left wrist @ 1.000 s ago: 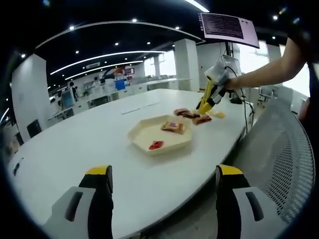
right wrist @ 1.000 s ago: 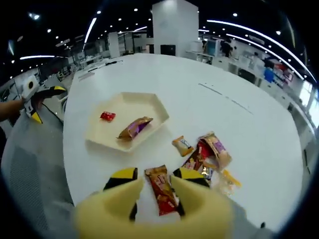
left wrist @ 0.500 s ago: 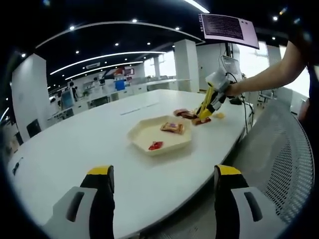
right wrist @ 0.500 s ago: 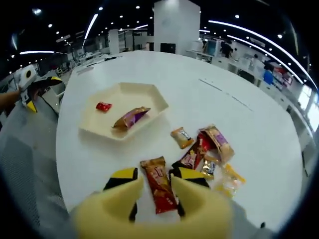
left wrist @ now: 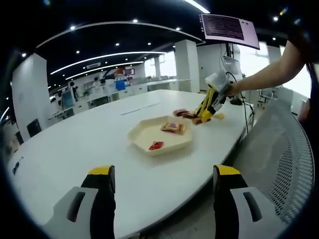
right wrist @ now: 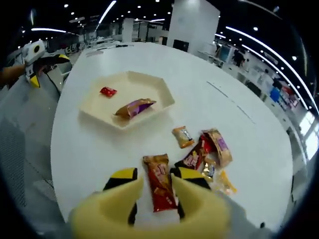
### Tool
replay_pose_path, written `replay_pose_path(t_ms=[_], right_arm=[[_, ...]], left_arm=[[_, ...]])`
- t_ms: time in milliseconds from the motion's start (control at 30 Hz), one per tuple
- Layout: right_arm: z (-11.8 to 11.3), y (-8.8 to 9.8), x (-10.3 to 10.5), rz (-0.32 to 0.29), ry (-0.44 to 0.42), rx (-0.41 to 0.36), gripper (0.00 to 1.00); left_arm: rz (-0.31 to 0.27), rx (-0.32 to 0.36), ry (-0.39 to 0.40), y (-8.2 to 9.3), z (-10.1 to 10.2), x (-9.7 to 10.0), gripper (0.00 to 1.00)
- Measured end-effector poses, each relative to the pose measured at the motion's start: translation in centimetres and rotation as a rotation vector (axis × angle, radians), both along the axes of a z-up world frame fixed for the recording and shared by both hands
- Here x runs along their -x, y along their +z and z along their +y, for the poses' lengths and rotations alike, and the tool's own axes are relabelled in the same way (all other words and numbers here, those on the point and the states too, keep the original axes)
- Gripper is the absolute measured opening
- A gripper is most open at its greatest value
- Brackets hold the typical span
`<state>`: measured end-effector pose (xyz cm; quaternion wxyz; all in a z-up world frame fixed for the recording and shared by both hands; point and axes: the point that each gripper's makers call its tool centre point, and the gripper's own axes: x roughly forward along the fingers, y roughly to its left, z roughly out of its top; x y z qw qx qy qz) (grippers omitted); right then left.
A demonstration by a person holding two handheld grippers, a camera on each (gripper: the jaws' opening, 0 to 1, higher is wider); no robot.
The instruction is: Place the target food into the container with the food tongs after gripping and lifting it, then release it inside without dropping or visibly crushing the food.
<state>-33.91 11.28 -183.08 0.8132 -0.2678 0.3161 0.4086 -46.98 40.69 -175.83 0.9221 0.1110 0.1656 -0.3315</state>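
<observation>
Right hand-held gripper (right wrist: 152,185): jaws closed on red snack packet (right wrist: 159,188), long axis along the jaws, lifted above counter (right wrist: 249,134); tray (right wrist: 127,99) at 11 o'clock. Left hand-held gripper (left wrist: 159,186): wide open, empty, farther off

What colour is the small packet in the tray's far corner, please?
Red small packet, clearest in the right gripper view.

Cream tray (right wrist: 159,107), red-orange snack packet (right wrist: 159,181), white table (right wrist: 239,134).
</observation>
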Motion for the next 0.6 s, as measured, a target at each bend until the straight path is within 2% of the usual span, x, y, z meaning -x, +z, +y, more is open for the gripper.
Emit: replay_pose_path(t_ms=[133, 200, 233, 267, 300, 333, 367, 400, 433, 567, 600], right_arm=[[0.0, 0.0, 0.0, -0.02, 0.028, 0.035, 0.3], [-0.7, -0.1, -0.3, -0.032, 0.04, 0.095, 0.3], [-0.6, 0.4, -0.7, -0.084, 0.059, 0.101, 0.3], [-0.6, 0.4, -0.4, -0.058, 0.049, 0.083, 0.3], [-0.4, -0.1, 0.3, 0.004, 0.042, 0.059, 0.3], [-0.7, -0.4, 0.2, 0.004, 0.042, 0.075, 0.3], [-1.0, -0.5, -0.1, -0.026, 0.063, 0.089, 0.3], [-0.9, -0.3, 0.0, 0.011, 0.028, 0.048, 0.29], [-0.8, -0.2, -0.3, 0.015, 0.01, 0.032, 0.29], [-0.8, -0.4, -0.1, 0.03, 0.056, 0.067, 0.28], [0.2, -0.7, 0.6, 0.081, 0.044, 0.02, 0.26]], left_arm=[[0.004, -0.003, -0.002, -0.1, 0.0, 0.1, 0.76], [0.003, -0.001, -0.004, -0.1, 0.0, 0.0, 0.76], [0.002, 0.0, -0.002, 0.0, 0.0, 0.0, 0.76], [0.0, 0.001, 0.001, 0.0, 0.0, 0.0, 0.76], [-0.003, 0.003, 0.004, 0.1, 0.0, 0.0, 0.76], [-0.003, 0.003, 0.005, 0.1, 0.0, 0.0, 0.76], [-0.002, 0.002, 0.005, 0.0, 0.1, 0.0, 0.75], [0.001, 0.0, 0.003, 0.0, 0.0, 0.0, 0.75], [0.003, -0.002, 0.002, -0.1, 0.0, 0.0, 0.75], [0.004, -0.004, 0.005, -0.1, 0.1, 0.0, 0.75], [0.005, -0.005, 0.005, -0.1, 0.1, 0.0, 0.75]])
